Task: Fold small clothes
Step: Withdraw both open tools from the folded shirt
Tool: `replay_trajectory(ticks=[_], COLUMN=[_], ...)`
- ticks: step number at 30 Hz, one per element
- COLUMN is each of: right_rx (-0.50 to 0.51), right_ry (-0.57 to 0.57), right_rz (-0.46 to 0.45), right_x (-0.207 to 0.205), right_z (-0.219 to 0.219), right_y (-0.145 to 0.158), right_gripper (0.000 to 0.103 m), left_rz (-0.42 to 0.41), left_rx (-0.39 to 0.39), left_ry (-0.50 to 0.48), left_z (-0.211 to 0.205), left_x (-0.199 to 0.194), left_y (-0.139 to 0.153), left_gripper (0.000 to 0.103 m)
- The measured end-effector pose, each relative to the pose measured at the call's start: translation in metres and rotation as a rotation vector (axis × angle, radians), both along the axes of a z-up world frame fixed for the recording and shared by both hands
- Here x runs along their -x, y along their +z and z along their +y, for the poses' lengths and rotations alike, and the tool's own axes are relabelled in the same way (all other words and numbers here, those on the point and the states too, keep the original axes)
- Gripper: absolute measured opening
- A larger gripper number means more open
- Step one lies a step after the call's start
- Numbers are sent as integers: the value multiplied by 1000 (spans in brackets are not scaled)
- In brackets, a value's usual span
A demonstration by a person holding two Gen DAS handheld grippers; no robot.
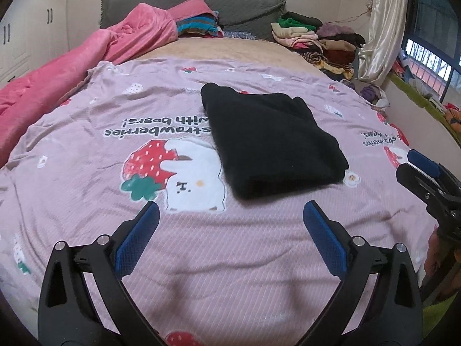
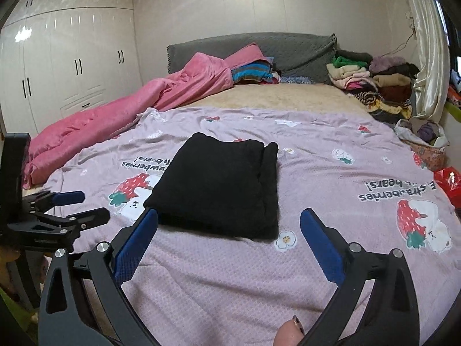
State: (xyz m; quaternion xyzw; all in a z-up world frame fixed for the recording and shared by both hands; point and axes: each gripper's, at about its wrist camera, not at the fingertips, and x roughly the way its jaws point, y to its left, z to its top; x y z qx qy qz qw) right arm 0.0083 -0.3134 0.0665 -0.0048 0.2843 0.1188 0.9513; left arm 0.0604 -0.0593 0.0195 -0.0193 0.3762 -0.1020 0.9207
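Note:
A black garment point(image 1: 270, 141) lies folded into a thick rectangle on the pink strawberry-print sheet point(image 1: 201, 259); it also shows in the right wrist view point(image 2: 222, 184). My left gripper point(image 1: 230, 210) is open and empty, just short of the garment's near edge. My right gripper point(image 2: 229, 216) is open and empty, its left fingertip at the garment's near left corner. The right gripper appears at the right edge of the left wrist view point(image 1: 415, 167). The left gripper appears at the left of the right wrist view point(image 2: 83, 206).
A pink quilt point(image 2: 115, 118) runs along the bed's left side. Piles of folded clothes point(image 2: 371, 83) sit at the far right by the grey headboard point(image 2: 288, 49). White wardrobes point(image 2: 66, 66) stand at left. A curtain point(image 2: 429, 57) and a bag point(image 2: 426, 138) are at right.

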Motion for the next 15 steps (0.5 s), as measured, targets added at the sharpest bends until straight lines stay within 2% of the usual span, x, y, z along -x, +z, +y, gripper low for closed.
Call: replay_trajectory(ticks=[6,15], right_rx=[11,17], right_ry=[-42,-115], right_rz=[-17,-10], right_x=[22,54], right_z=[4,9], right_y=[-9,-41], right_gripper=[99,99], left_rz=[-18,-34], left_rx=[-6,7], left_ry=[-13,-18], left_z=[1,2], left_x=[19,34], left_y=[-6,-21], left_gripper=[93,93])
